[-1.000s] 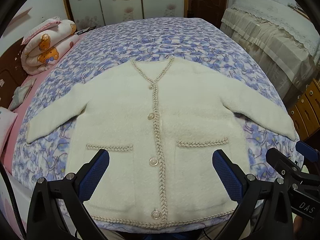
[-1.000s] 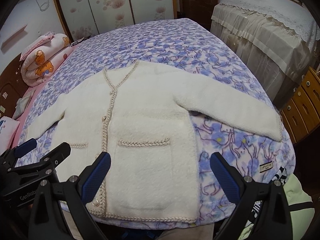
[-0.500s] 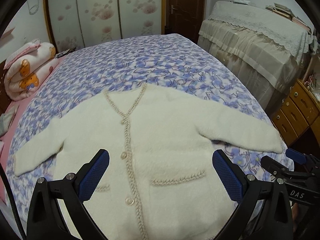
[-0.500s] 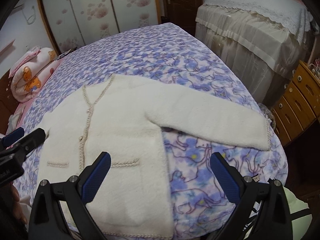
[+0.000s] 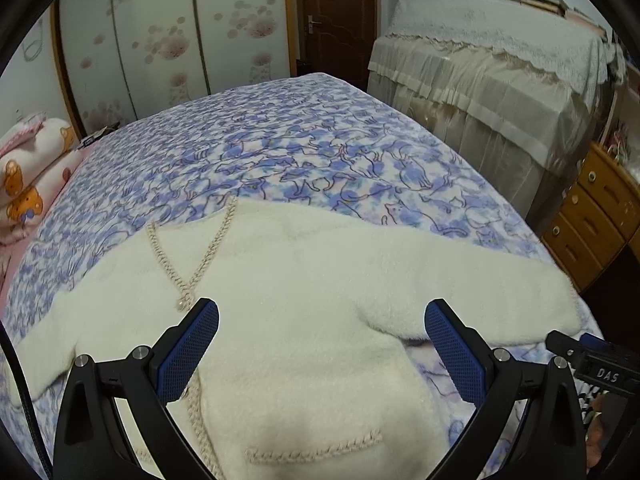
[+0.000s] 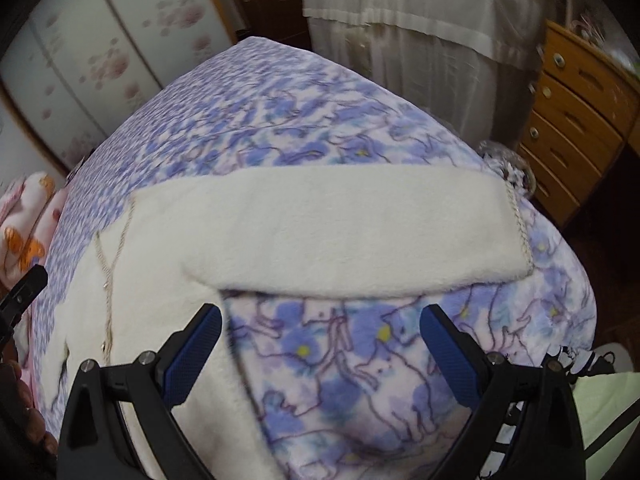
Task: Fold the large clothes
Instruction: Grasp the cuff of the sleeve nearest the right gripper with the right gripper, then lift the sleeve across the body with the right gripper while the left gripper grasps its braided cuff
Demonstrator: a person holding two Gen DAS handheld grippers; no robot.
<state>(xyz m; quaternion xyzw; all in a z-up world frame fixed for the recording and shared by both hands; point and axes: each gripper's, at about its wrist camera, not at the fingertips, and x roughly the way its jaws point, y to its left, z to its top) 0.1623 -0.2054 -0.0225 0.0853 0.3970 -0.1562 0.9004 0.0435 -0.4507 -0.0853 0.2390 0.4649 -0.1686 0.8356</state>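
Observation:
A cream fluffy cardigan point(image 5: 304, 320) with braided trim and buttons lies flat, front up, on the blue floral bedspread point(image 5: 304, 148). Its right sleeve point(image 6: 352, 236) stretches out toward the bed's right side, cuff trimmed with braid. My left gripper point(image 5: 322, 344) hovers open above the cardigan's chest, close to the right armpit, holding nothing. My right gripper point(image 6: 320, 344) is open over bare bedspread just below the sleeve, its left finger above the cardigan's side edge. The other gripper's tip shows at the edge of each view.
A rolled pink bear-print quilt point(image 5: 28, 176) lies at the bed's left. A lace-covered table point(image 5: 492, 76) and a wooden drawer chest point(image 6: 576, 112) stand to the right. Wardrobe doors point(image 5: 176, 40) are behind the bed. A person's fingers point(image 6: 24, 404) show at lower left.
Both grippers have moved forward and rightward over the cardigan. The left went from the hem and pockets to the chest; the right went from the pocket side to the right sleeve. Both stayed open.

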